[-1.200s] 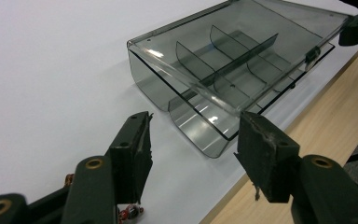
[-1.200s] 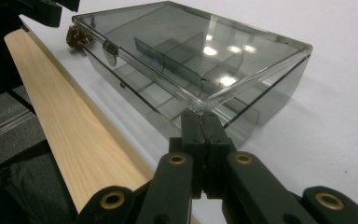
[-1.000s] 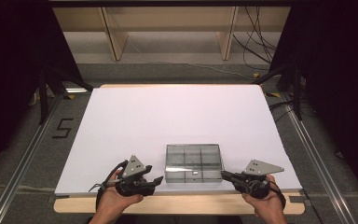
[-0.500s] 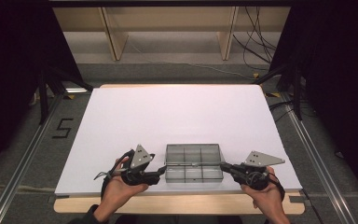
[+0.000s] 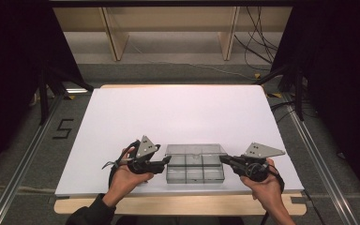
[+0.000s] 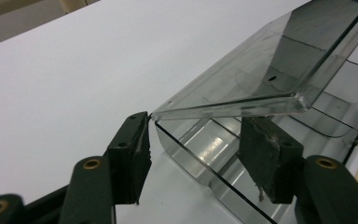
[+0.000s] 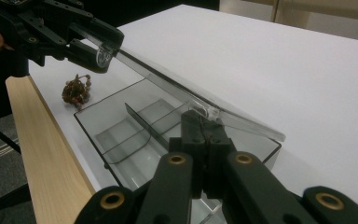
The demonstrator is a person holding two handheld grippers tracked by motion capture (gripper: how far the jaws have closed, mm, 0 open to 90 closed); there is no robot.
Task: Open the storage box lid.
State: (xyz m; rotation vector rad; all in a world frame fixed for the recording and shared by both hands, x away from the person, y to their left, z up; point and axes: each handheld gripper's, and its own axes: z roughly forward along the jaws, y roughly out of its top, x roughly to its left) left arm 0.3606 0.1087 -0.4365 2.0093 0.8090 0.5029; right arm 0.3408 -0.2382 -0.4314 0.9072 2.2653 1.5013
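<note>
Lifting since a second ago, the lid (image 5: 196, 149) now tilts above the clear box (image 5: 195, 173) near the desk's (image 5: 183, 112) front edge; right claw (image 5: 223, 160) pinches it closed, left claw (image 5: 167, 161) spread wide at its corner.

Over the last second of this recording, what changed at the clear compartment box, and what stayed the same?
The lid of the clear box has been lifted: earlier it looked flat, now it stands tilted open above the compartments. The left gripper moved in toward the box's left side, its jaws spread at the lid's corner. The right gripper stays at the right side, shut at the lid's edge. The box kept its place on the white table.
</note>
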